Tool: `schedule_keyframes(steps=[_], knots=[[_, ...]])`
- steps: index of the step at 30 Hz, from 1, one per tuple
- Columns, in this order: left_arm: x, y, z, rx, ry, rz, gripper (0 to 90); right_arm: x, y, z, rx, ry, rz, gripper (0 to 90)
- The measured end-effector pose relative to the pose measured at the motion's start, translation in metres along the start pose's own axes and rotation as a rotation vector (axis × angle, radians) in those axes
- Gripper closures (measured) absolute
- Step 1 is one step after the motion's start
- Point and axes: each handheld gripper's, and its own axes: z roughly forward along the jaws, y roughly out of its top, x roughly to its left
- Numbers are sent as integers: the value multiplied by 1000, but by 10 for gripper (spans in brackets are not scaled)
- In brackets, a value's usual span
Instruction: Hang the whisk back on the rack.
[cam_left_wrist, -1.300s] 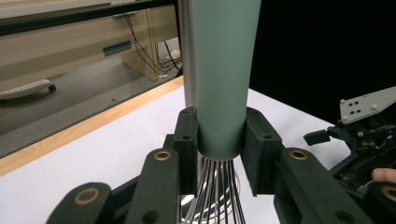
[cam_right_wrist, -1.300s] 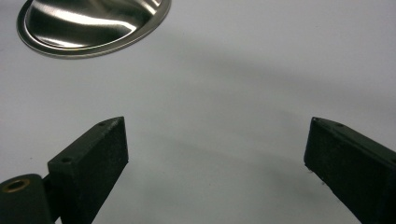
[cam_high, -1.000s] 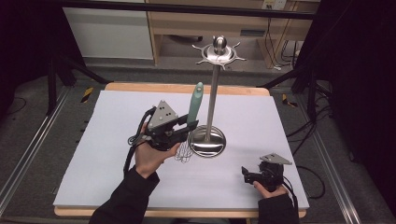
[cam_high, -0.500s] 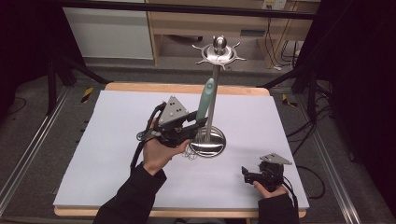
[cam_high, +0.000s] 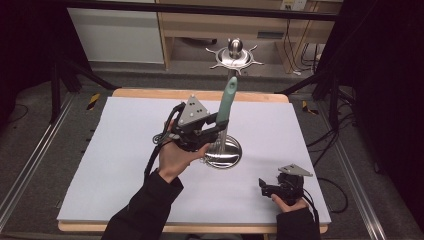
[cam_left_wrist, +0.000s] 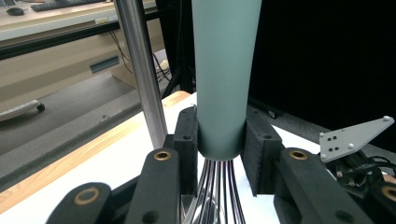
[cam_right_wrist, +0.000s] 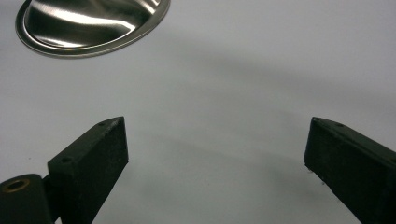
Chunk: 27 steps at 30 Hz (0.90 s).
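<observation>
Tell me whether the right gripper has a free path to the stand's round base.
Probably yes: the right gripper is open, and bare table lies between it and the base.

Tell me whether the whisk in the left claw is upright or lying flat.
Nearly upright, leaning a little. The whisk has its green handle pointing up beside the stand's pole, wires hanging below, and the left claw clamps the handle's lower end.

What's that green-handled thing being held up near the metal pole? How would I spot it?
Find the white table, then the tall steel stand with a round base near its middle. Right beside the pole, the left gripper clamps a whisk by the bottom of its handle. It is the one pale green thing, with thin wire loops below the jaws.
</observation>
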Motion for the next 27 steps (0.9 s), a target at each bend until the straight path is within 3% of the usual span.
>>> schedule_keyframes(steps=[16, 18, 27], knots=[[-1, 9, 14, 15, 9, 4, 686, 0, 0, 0, 0, 1, -2, 67], [2, 11, 16, 21, 17, 26, 686, 0, 0, 0, 0, 4, 2, 67], [5, 14, 25, 32, 22, 19, 686, 0, 0, 1, 5, 1, -3, 67]])
